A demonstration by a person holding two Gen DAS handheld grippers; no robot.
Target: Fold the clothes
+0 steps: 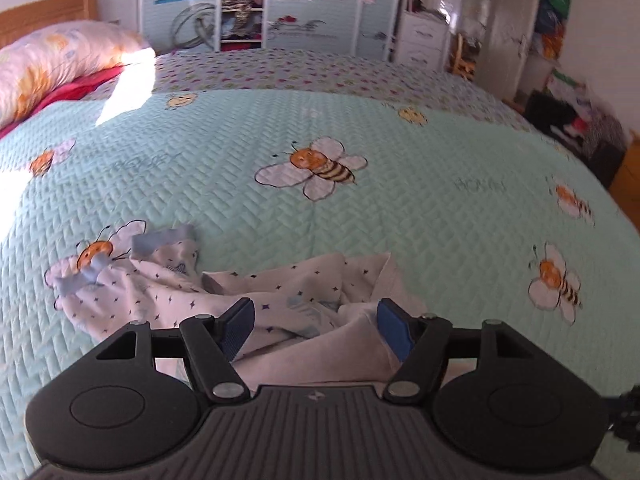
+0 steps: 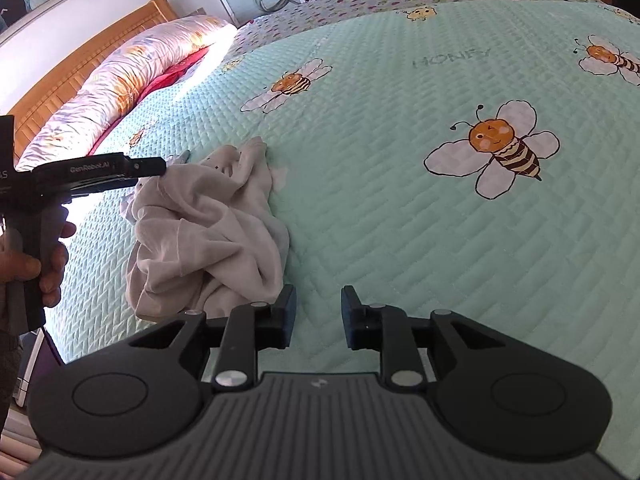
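— Where's the garment [image 1: 240, 292]?

— Crumpled on the bed [image 1: 360, 208], low in the left wrist view, just ahead of the left tool [image 1: 316, 326]. White with small dark stars and pale blue trim, one cuff lying over a printed bee at the lower left. In the right wrist view the same heap sits left of centre, its plain inner side up.

— And the tools?

— The left tool has its fingers wide apart, with folds of cloth lying between them; whether the pads touch the fabric I cannot tell. The right tool [image 2: 319, 316] is also spread, over bare quilt at lower centre, just right of the heap. A hand [image 2: 36, 256] at the left edge grips the other handle.

— Any containers?

— An open wardrobe [image 1: 242, 4] at the top of the left view, shelves stuffed with clothes. White drawers [image 1: 420, 40] stand to its right, blurred.

— The rest?

— A mint quilted spread with cartoon bees and "HONEY" lettering, a floral pillow [image 2: 120, 76] against a wooden headboard [image 2: 80, 60] at upper left, bright sunlight beside it.
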